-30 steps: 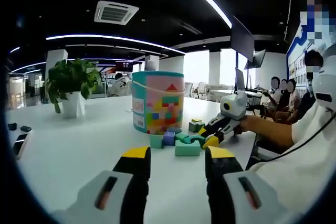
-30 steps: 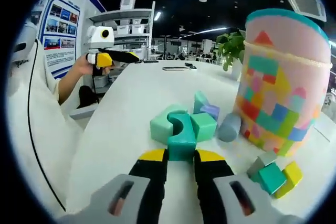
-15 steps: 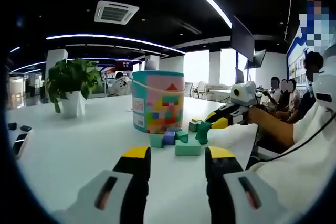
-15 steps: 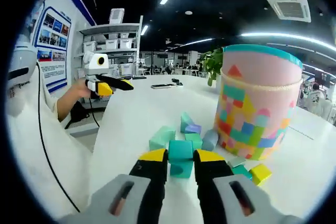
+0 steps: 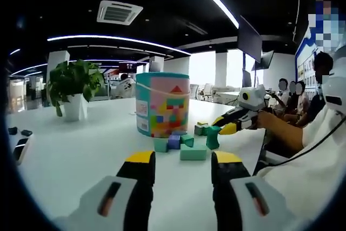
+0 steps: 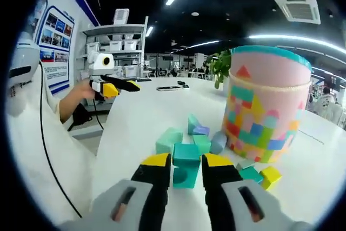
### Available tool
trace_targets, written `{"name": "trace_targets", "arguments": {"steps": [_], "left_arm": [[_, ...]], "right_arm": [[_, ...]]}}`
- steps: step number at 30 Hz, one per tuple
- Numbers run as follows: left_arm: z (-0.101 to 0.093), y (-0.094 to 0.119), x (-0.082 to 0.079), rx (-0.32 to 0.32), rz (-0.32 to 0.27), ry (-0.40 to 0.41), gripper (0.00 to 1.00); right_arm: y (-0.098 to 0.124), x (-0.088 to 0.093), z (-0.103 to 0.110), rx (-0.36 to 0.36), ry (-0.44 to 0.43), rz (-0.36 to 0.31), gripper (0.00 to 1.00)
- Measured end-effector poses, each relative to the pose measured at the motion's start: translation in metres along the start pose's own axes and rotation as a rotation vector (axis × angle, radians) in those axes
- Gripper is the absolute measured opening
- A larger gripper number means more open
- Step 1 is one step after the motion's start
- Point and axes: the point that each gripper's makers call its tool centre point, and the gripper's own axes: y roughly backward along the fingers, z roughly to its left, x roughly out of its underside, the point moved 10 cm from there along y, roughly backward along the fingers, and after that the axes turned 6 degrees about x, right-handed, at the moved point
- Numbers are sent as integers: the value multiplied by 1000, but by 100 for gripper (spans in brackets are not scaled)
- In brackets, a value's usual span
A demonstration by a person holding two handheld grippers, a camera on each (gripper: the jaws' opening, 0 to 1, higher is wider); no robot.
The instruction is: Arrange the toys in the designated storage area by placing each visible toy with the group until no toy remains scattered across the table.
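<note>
A teal arch block (image 6: pixel 186 164) sits between the yellow-tipped jaws of my right gripper (image 6: pixel 186 162), which is shut on it. From the left gripper view the same right gripper (image 5: pixel 220 130) holds that teal block (image 5: pixel 212 137) just right of the group of blocks. The group lies in front of a pink and teal toy bucket (image 5: pixel 162 104): a light green block (image 5: pixel 193 152), a purple block (image 5: pixel 173 142) and a green block (image 5: pixel 160 145). My left gripper (image 5: pixel 184 159) stands open, short of the group, with nothing in it. It also shows as the left gripper (image 6: pixel 116 86) far off.
The bucket (image 6: pixel 265 112) stands upright with a grey cylinder (image 6: pixel 218 142), a yellow block (image 6: pixel 270 176) and a light green block (image 6: pixel 169 140) at its foot. A potted plant (image 5: pixel 73 87) and phones (image 5: pixel 19 144) sit on the white table (image 5: pixel 81 155). People sit at the right.
My right gripper has risen from the pile with the teal arch block shut in it and now holds it beside the group. The left gripper has stayed still.
</note>
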Motion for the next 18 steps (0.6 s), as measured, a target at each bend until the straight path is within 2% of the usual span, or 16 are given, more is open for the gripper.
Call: {"name": "trace_targets", "arguments": {"steps": [9,12,18], "left_arm": [[0,1,0,-2,-2,0,42],[1,0,0,-2,-3,3,42],[1,1,-1,-2,-5,1,42]], "right_arm": [[-4,1,7,13,-69,-52,24],[-3,1,8,35,-65,-49,21],[0,-3,10,103,-140,-66,20]]}}
